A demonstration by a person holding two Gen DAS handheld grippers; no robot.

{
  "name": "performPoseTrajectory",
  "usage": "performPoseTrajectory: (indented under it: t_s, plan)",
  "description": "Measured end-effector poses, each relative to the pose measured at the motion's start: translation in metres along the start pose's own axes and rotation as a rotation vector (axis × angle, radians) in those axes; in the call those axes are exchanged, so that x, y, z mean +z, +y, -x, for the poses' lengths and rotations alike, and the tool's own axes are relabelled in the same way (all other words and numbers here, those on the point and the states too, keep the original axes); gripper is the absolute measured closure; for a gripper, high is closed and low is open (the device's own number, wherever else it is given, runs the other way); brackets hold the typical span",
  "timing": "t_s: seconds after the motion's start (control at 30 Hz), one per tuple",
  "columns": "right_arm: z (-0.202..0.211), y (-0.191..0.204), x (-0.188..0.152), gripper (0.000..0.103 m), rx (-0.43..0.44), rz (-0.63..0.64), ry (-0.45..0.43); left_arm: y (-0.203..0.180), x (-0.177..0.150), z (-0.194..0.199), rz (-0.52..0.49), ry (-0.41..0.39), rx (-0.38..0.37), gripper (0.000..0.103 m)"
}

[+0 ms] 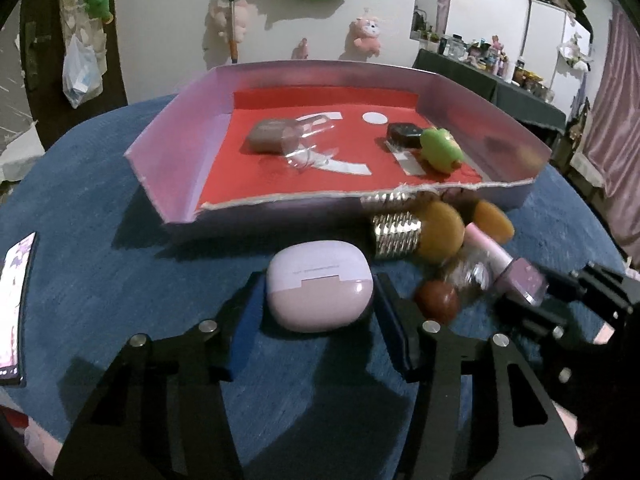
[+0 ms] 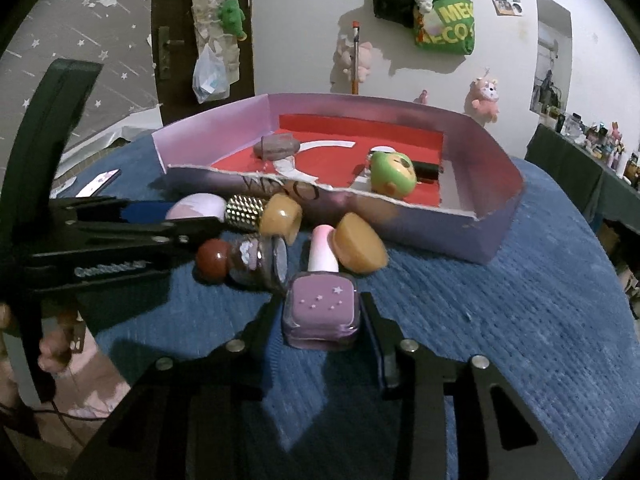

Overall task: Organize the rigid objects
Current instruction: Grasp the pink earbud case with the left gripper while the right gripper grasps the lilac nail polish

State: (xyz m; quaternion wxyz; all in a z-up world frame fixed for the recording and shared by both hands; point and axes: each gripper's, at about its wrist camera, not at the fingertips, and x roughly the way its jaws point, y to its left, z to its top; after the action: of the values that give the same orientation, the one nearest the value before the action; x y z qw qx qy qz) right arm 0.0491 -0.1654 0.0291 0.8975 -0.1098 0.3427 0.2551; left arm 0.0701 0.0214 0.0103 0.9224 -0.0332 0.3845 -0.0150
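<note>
A lilac earbud case (image 1: 319,285) lies on the blue table between the fingers of my left gripper (image 1: 318,300), which touch its sides. My right gripper (image 2: 322,316) has its fingers around a purple nail polish bottle (image 2: 321,307) with a pink cap; it also shows in the left wrist view (image 1: 524,280). A lilac box with a red floor (image 1: 280,152) stands behind and holds a green toy (image 1: 440,148), a dark watch (image 1: 402,134), a clear cup (image 1: 304,144) and a brown case (image 1: 266,136).
Loose items lie between the grippers: a gold-ridged bottle with an amber cap (image 1: 416,234), another amber cap (image 1: 492,220), a jar with a red ball top (image 1: 438,300). A phone (image 1: 14,308) lies at the table's left edge.
</note>
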Motion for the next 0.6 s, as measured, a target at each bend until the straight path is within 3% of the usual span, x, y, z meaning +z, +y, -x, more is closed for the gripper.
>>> performPoseTrajectory:
  t_s: [0.17, 0.23, 0.4, 0.47, 0.5, 0.53, 0.6]
  plan:
    - [0.001, -0.003, -0.003, 0.064, 0.003, -0.011, -0.016, 0.003, -0.003, 0.001, 0.026, 0.009, 0.001, 0.050]
    - [-0.002, -0.003, -0.001, 0.055, 0.011, -0.031, -0.022, 0.001, -0.003, -0.002, 0.025, 0.012, 0.012, 0.047]
    - [-0.007, 0.000, -0.001, 0.050, 0.010, -0.028, -0.056, -0.007, -0.004, -0.006, -0.001, -0.006, 0.052, 0.042]
    - [-0.008, 0.002, -0.002, 0.056, -0.015, -0.013, -0.068, -0.007, -0.004, -0.006, 0.003, -0.011, 0.055, 0.043]
    - [-0.008, 0.003, -0.002, 0.063, -0.019, -0.010, -0.070, -0.007, -0.004, -0.005, 0.004, -0.013, 0.057, 0.046]
    - [-0.007, 0.003, -0.002, 0.065, -0.016, -0.013, -0.068, -0.007, -0.005, -0.004, 0.001, -0.016, 0.065, 0.052]
    - [-0.006, 0.002, -0.001, 0.065, -0.011, -0.018, -0.059, -0.005, -0.004, -0.003, 0.005, -0.011, 0.057, 0.052]
